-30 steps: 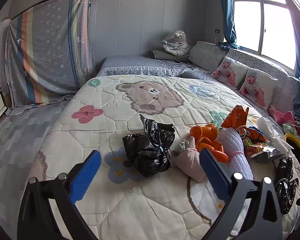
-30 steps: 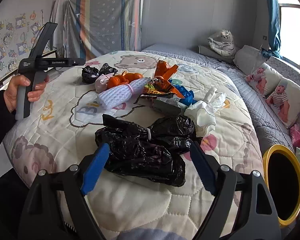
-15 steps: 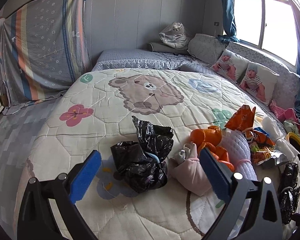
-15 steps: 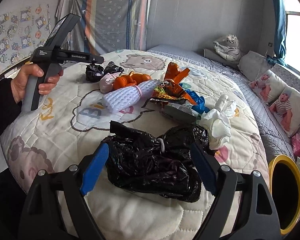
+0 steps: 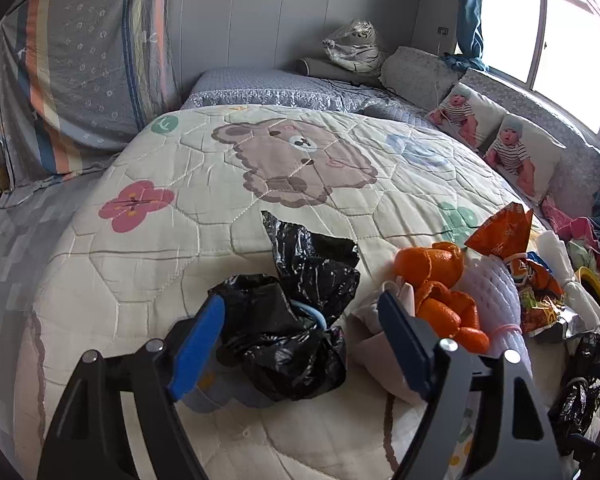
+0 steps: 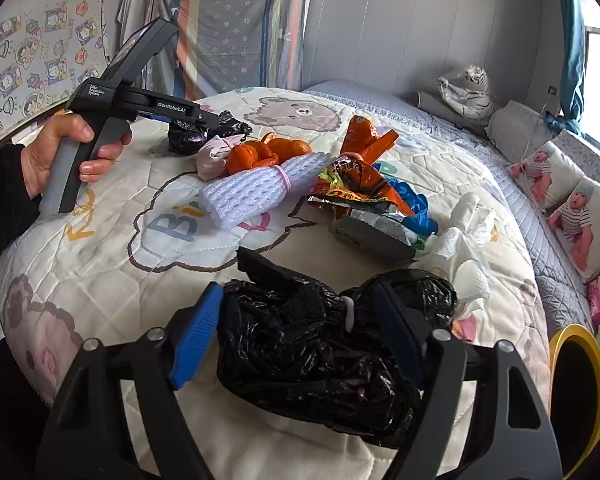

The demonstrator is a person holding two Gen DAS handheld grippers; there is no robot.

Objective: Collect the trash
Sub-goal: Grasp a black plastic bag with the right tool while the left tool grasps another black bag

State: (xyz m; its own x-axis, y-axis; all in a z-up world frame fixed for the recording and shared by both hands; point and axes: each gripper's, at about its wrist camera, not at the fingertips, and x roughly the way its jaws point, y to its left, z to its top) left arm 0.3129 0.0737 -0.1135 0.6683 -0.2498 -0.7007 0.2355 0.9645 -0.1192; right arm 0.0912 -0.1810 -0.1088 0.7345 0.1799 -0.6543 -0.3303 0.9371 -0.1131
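The left gripper [image 5: 300, 340] stands spread around a small black bag [image 5: 288, 320] on the quilt [image 5: 148, 264], and the right gripper [image 6: 298, 336] straddles a larger black bag [image 6: 316, 356], probably so that both can pinch at once. Since the earlier frame, the jaws of both have been closing; neither pad visibly presses yet. A yellow-rimmed bin [image 6: 576, 400] waits near.
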